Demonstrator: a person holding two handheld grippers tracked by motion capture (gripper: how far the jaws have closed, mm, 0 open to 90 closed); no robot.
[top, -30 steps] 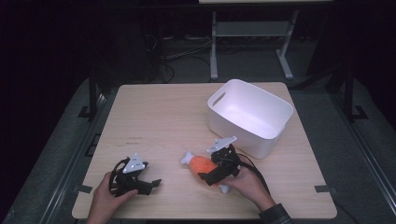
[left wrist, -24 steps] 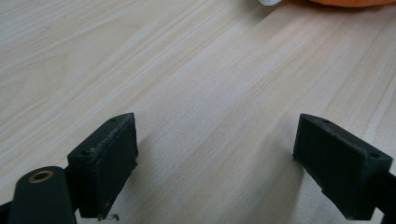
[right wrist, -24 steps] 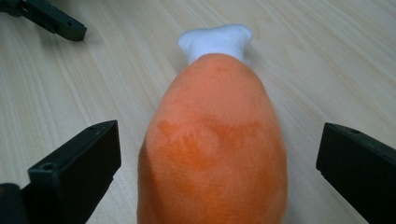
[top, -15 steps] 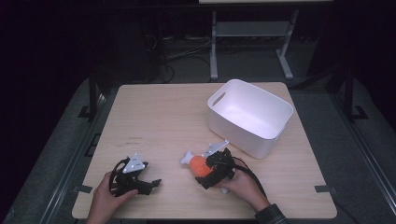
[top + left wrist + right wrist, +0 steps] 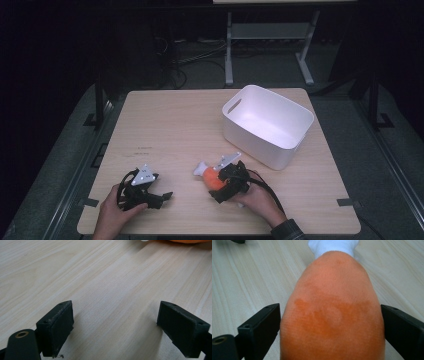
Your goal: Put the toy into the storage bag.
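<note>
Just in front of the white bin [image 5: 267, 125], the right gripper [image 5: 225, 181] should centre its open jaws around the orange plush [image 5: 332, 312] before squeezing, while the left gripper [image 5: 150, 195] idles open.

No text, label, brand or number can be read anywhere. A few small dark marks sit on the left part of the table [image 5: 165, 120], perhaps writing, but too small to make out.

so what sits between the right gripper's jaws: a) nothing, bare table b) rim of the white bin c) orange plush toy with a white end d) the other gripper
c: in the right gripper view the orange plush toy lies between the jaws of the right gripper.
</note>
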